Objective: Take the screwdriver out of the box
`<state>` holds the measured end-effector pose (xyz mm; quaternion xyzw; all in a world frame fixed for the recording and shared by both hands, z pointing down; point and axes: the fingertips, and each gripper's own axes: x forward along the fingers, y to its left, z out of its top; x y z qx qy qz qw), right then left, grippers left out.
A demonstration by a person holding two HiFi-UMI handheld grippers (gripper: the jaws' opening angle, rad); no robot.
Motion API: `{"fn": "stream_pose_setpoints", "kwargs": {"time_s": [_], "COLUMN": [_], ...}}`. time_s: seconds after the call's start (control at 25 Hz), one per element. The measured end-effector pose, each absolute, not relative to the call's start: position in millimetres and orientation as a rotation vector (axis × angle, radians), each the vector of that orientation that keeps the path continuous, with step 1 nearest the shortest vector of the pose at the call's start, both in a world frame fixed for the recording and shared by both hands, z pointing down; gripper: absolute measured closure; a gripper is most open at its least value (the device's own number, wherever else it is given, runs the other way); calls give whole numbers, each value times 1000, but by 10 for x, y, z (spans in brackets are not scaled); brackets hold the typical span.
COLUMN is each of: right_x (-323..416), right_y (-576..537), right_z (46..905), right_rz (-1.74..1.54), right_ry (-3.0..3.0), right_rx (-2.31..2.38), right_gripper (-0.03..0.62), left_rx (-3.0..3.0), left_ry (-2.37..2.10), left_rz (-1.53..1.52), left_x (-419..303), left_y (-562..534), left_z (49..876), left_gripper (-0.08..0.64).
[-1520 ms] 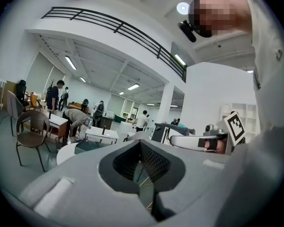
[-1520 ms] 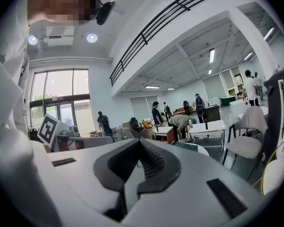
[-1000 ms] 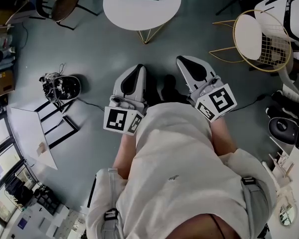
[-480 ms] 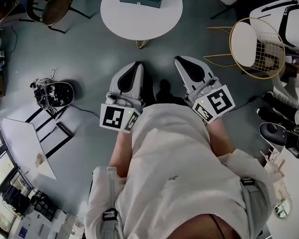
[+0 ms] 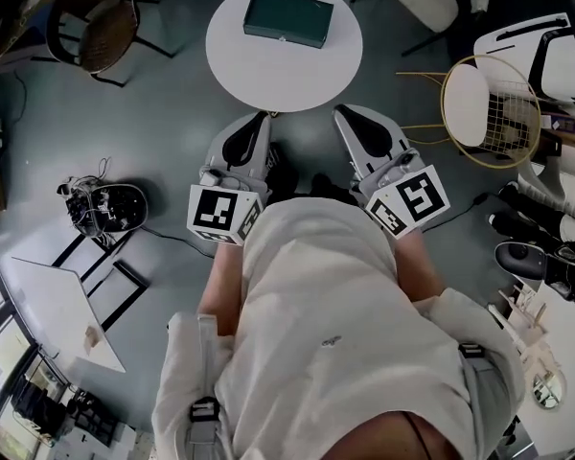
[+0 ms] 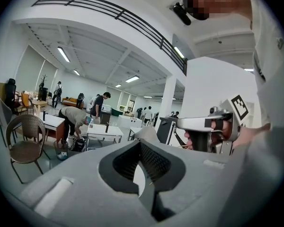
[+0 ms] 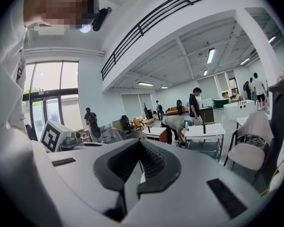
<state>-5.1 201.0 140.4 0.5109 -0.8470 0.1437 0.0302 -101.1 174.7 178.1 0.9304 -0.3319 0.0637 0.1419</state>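
Though shut, left claw [image 5: 260, 119] near table rim [image 5: 228, 89]

The box [image 5: 288, 17] at twelve o'clock is dark green, on a plain white round table [image 5: 268, 80]; the left gripper [image 5: 264, 117] and right gripper [image 5: 341, 111] are pale grey with black ribbed pads [image 6: 154, 162]; each marker cube [image 5: 220, 216] carries black-and-white squares; the floor [image 5: 163, 94] is dull blue-grey; the wire chair [image 5: 476, 92] at two o'clock is gold, its seat white; the shirt [image 5: 335, 333] is off-white.
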Motion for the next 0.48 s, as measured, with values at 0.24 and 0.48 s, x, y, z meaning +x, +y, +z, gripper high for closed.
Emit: {"fn": "stream_pose_setpoints", "kwargs": {"time_s": [0.24,0.48], "right_x": [-23,144], "right_y": [1832,1763], "right_z": [1436,1522], "right_rz": [457,498], "right_ry": [-2511,-2426], "right_rx": [1729,1817], "right_gripper": [588,587], "left_rx": [2709,2716], "left_ry": [-831,-760], "left_rz": [229,244], "left_x": [-1080,-936], "left_y": [1403,1206], "left_z": [1949,1997], "left_gripper": [549,549]}}
